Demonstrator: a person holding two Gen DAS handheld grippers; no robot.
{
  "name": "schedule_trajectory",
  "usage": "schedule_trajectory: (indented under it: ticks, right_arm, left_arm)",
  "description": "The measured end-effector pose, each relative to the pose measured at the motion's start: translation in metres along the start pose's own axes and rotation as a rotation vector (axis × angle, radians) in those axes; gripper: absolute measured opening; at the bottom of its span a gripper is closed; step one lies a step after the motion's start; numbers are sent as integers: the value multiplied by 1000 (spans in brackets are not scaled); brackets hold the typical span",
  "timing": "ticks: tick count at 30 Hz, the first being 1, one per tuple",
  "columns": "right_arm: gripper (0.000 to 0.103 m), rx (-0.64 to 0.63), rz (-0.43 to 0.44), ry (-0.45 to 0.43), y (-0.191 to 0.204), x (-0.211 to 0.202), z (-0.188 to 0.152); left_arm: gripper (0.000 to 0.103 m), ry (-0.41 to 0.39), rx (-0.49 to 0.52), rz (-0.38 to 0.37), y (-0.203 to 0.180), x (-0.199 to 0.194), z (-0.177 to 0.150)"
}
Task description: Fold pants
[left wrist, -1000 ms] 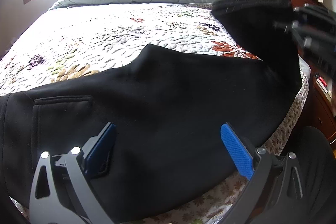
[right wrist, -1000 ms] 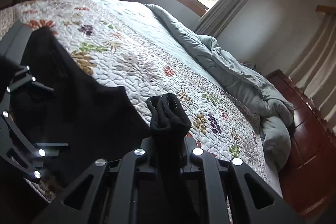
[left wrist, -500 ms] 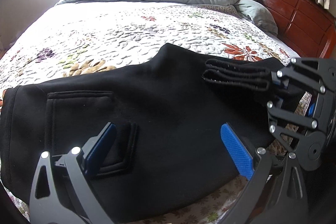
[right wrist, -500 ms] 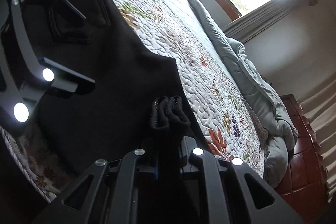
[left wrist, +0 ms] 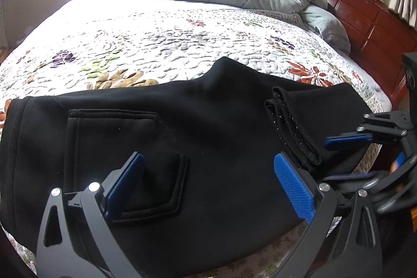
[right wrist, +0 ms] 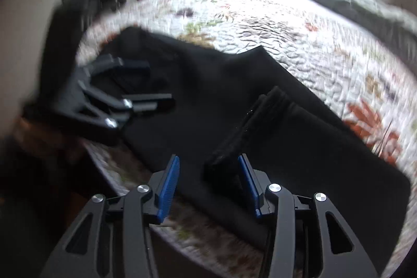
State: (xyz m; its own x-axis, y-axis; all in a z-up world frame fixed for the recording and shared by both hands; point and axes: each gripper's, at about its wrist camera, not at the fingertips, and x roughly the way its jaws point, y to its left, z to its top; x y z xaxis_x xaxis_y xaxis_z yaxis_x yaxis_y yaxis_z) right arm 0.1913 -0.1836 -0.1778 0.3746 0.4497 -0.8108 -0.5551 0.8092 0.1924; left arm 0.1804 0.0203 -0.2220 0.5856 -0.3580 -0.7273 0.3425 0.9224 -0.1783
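Your black pants (left wrist: 208,142) lie folded across the near edge of the bed (left wrist: 169,43), cuffs (left wrist: 292,127) doubled back on top. Your left hand-held gripper (left wrist: 208,181) and right hand-held gripper (right wrist: 208,173) both gape, empty, over the pants.

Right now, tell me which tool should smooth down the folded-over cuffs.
Right. The right tool is open right at the cuffs, which lie on the pants. The left tool, also open, hovers nearer the back pocket.
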Motion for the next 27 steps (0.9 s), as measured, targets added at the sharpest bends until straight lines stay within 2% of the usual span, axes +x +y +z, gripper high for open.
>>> schedule_trajectory:
  ticks: [2,4,6,9,10,13,16,18,19,21,22,24,26,27]
  right_arm:
    - [43,136,28,-31,-30,-13,5]
    - [34,219,-9,-30,-52,-12,8]
    - [29,240,-31,-2,-64,1,8]
    - [29,224,-37,83,-63,27,-2]
    - [30,204,-49,87,-58,29,-6]
    - [29,132,-40,135,-50,24,1]
    - [30,76,-16,139,-49,5,33]
    - [35,19,45,148,-47,-7,72]
    - [47,-2,84,166,-46,-9,92]
    - [53,-68,145,198,-34,-8,131]
    - [59,-109,182,224,-25,-4,154]
    - [63,-171,251,270,-4,7,189]
    - [77,-235,322,327,22,27,226]
    - [79,-261,341,351,34,36,234]
  left_arm:
    - [99,-7,-1,2,0,-2,0]
    - [99,-9,0,4,-1,-2,0]
    - [99,-8,0,6,-1,-2,-1]
    - [99,-4,-22,4,0,-6,-2]
    - [99,-2,-40,2,3,-9,-2]
    - [99,23,-184,-38,21,-27,-1]
    - [99,3,-345,-71,43,-51,-7]
    - [99,-55,-471,-51,62,-77,-19]
    - [99,-92,-541,-38,72,-91,-27]
    - [99,-131,-666,-9,89,-107,-42]
    - [99,-139,-739,-1,98,-113,-51]
    - [99,-131,-865,6,113,-117,-69]
    - [99,-118,-918,42,119,-117,-77]
    - [99,-120,-935,43,121,-116,-81]
